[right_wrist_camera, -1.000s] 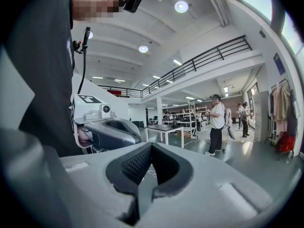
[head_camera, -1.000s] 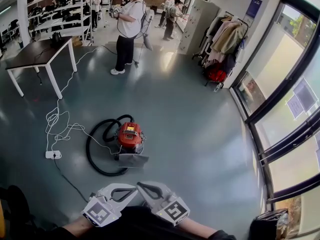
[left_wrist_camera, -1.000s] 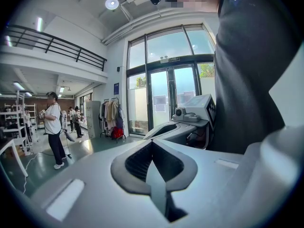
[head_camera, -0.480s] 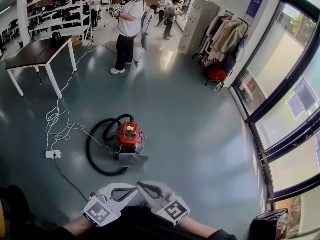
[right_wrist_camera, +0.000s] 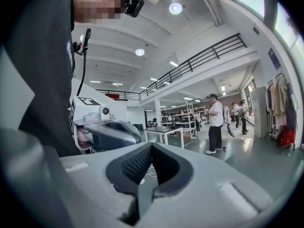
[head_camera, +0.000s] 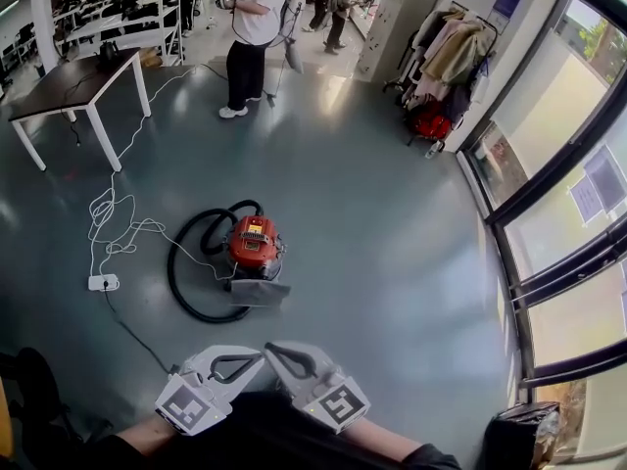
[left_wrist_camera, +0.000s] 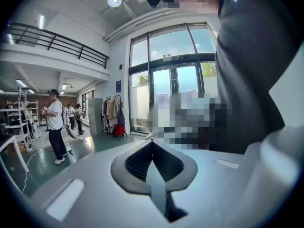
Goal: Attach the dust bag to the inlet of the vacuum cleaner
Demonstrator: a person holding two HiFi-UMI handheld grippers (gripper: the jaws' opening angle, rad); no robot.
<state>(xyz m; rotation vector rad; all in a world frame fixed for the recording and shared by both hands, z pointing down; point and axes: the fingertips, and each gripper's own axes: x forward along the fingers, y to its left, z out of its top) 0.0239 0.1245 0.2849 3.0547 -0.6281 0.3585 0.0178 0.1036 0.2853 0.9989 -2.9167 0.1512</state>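
The red vacuum cleaner (head_camera: 254,242) stands on the floor ahead of me, with its black hose (head_camera: 182,274) looped round its left side. A flat grey piece (head_camera: 261,293) lies against its near side; I cannot tell whether it is the dust bag. Both grippers are held close to my body, well short of the vacuum, and their tips point at each other. In the head view, my left gripper (head_camera: 250,360) is shut and empty, and so is my right gripper (head_camera: 279,352). The left gripper view shows closed jaws (left_wrist_camera: 152,144) with nothing between them. The right gripper view shows the same (right_wrist_camera: 152,146).
A white cable (head_camera: 116,243) runs to a power strip (head_camera: 103,282) left of the vacuum. A table (head_camera: 73,81) stands at the far left, and a person (head_camera: 257,37) stands beyond the vacuum. A clothes rack (head_camera: 446,67) stands by the glass wall (head_camera: 549,194) on the right.
The head view has shifted slightly, so the floor scene sits a little higher in the picture. Neither gripper has moved, and the vacuum has not moved.
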